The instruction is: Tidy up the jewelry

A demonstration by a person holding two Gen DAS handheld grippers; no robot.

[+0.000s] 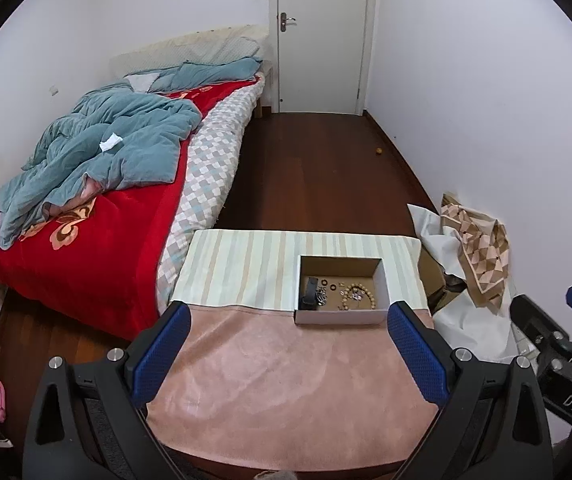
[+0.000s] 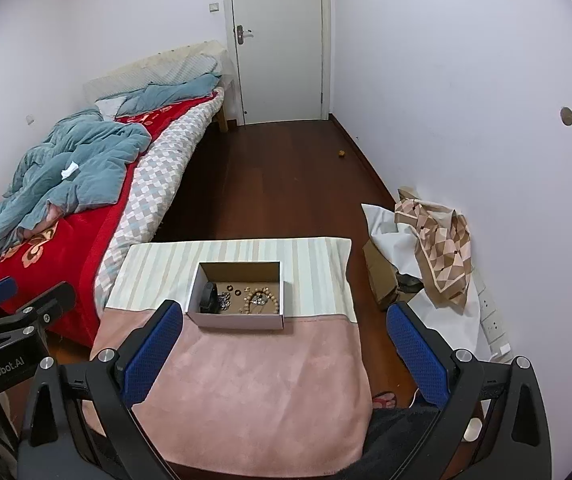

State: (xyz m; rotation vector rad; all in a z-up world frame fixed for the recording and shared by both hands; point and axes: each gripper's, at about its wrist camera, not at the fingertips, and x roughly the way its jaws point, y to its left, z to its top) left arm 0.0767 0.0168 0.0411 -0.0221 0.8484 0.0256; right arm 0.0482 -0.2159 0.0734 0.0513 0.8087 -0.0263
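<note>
Beyond both pairs of fingers, the cardboard box [image 1: 342,290] sat on the striped end of the cloth-covered table [image 1: 286,380], holding a bead bracelet [image 1: 360,294], small rings [image 1: 328,282] and a dark watch [image 1: 310,294]. Left gripper [image 1: 288,354] and right gripper [image 2: 283,354] hung well back, fingers spread wide, holding nothing. Sorting seemed not yet begun; next would come a reach forward into the box. Only the right view showed a slipper [image 2: 384,398] on the floor.
</note>
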